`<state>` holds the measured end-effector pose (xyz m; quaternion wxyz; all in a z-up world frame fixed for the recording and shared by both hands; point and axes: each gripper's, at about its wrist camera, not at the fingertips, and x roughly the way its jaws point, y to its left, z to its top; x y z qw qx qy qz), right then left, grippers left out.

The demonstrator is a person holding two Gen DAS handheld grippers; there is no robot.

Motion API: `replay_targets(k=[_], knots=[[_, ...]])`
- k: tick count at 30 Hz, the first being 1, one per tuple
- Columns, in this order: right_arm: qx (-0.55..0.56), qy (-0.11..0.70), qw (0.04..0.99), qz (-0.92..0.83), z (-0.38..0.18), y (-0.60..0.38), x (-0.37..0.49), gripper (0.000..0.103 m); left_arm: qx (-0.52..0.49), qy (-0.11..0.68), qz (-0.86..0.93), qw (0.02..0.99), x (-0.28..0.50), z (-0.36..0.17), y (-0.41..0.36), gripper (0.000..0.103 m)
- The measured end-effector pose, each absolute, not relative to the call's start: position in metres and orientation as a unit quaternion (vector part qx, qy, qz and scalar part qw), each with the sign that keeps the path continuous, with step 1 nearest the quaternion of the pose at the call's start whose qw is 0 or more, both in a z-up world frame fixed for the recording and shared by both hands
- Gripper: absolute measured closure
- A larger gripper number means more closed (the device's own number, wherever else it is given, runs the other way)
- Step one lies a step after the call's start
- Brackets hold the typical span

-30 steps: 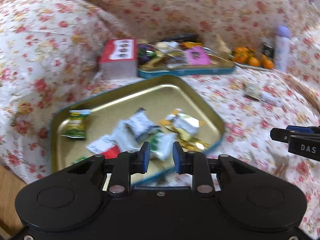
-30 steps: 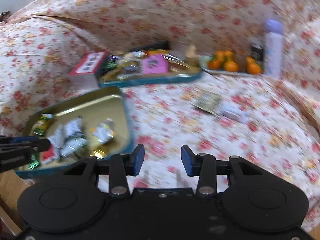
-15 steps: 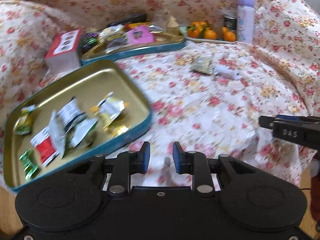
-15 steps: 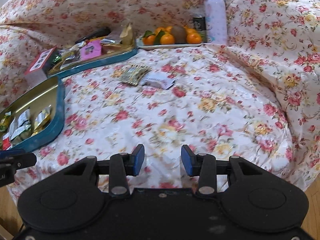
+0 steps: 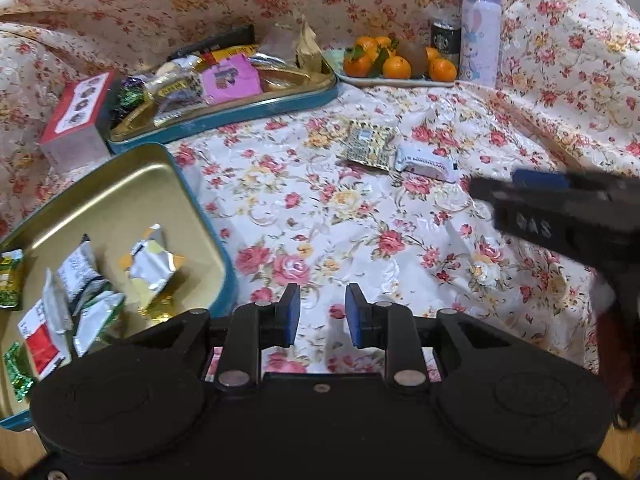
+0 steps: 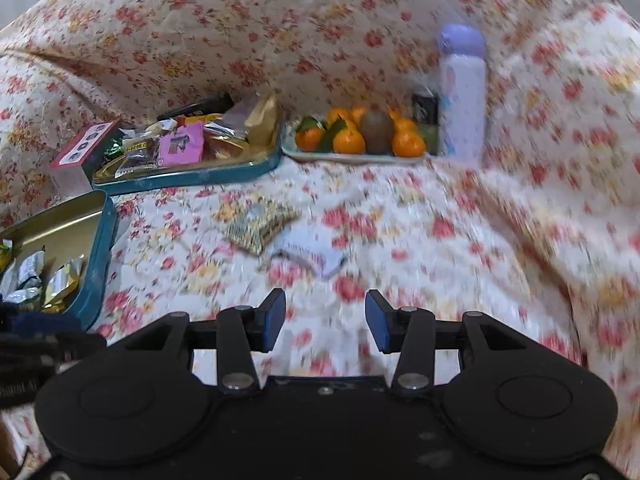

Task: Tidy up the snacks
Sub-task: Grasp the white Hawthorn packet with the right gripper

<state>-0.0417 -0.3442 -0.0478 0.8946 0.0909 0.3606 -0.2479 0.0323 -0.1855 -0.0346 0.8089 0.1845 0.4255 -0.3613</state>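
Two loose snacks lie on the flowered cloth: a yellow patterned packet [image 5: 370, 145] [image 6: 259, 221] and a white packet [image 5: 427, 164] [image 6: 311, 254] beside it. A near tin tray [image 5: 120, 184] [image 6: 94, 216] at the left holds several wrapped snacks. A second tin tray [image 5: 240, 108] [image 6: 192, 176] farther back is piled with snacks. My left gripper [image 5: 322, 315] hovers over bare cloth right of the near tray, open and empty. My right gripper [image 6: 325, 320] hangs short of the white packet, its jaws opening with nothing between them.
A red-topped box [image 5: 74, 120] stands left of the far tray. At the back sit a plate of oranges [image 5: 394, 68] [image 6: 360, 140], a dark can [image 5: 445, 40] and a lilac bottle [image 5: 480, 28] [image 6: 462, 92]. Cushions rise behind and at the right.
Both grippers have swung right, off the near tray and over the cloth toward the two loose packets. The right gripper's jaws stand a little wider.
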Motion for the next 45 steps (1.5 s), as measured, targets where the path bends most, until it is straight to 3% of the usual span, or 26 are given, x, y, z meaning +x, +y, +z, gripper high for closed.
replay_targets(k=[12,22,24,26,29,45], knots=[[-0.022,0.364,0.923,-0.124,-0.075,-0.368,0.019,0.052,0.184,0.461,-0.345,0.796,0.048,-0.054,-0.198,0.068],[-0.010,0.384,0.920,-0.082,-0.099,-0.393,0.034,0.052,0.185,0.477,-0.346,0.787,0.055,-0.063,-0.204,0.068],[0.018,0.384,0.920,-0.080,-0.099,-0.400,0.035,0.055,0.187,0.475,-0.346,0.787,0.055,-0.062,-0.207,0.068],[0.032,0.379,0.921,-0.086,-0.099,-0.403,0.032,0.068,0.191,0.471,-0.346,0.789,0.057,-0.060,-0.210,0.068],[0.032,0.378,0.920,-0.099,-0.098,-0.401,0.026,0.077,0.195,0.459,-0.350,0.793,0.059,-0.054,-0.216,0.068],[0.075,0.378,0.897,-0.216,-0.092,-0.374,-0.028,0.078,0.212,0.390,-0.401,0.801,0.093,-0.023,-0.291,0.068]])
